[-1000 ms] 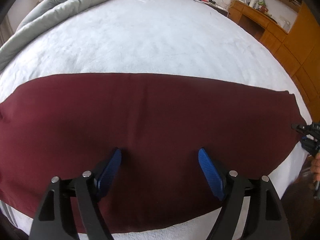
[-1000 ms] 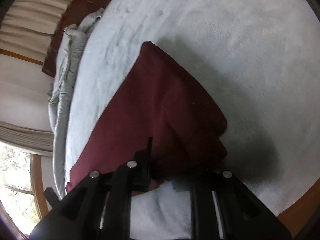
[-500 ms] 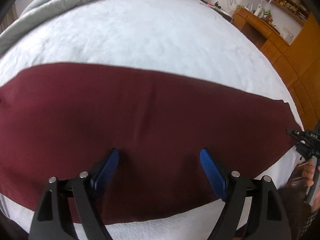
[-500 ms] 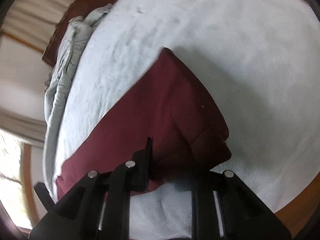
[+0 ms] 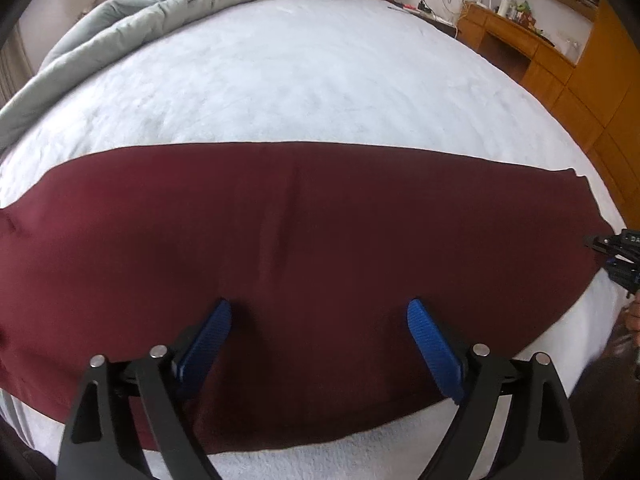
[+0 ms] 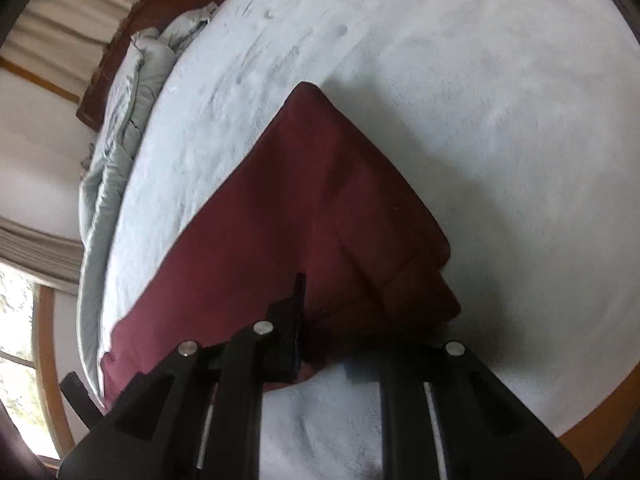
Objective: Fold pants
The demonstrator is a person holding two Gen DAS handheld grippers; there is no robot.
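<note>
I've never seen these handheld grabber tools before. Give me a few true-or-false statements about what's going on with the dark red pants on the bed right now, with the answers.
1. The maroon pants lie stretched flat across the white bed cover. True.
2. The left gripper is clamped on the pants. False: its blue fingers stand wide apart over the cloth, and have just been opening.
3. The right gripper is pinching one end of the pants. True: its fingers are shut on the cloth there.
4. The pants are bright green. False: they are dark red.
5. A crumpled grey duvet lies at the far side of the bed. True.
</note>
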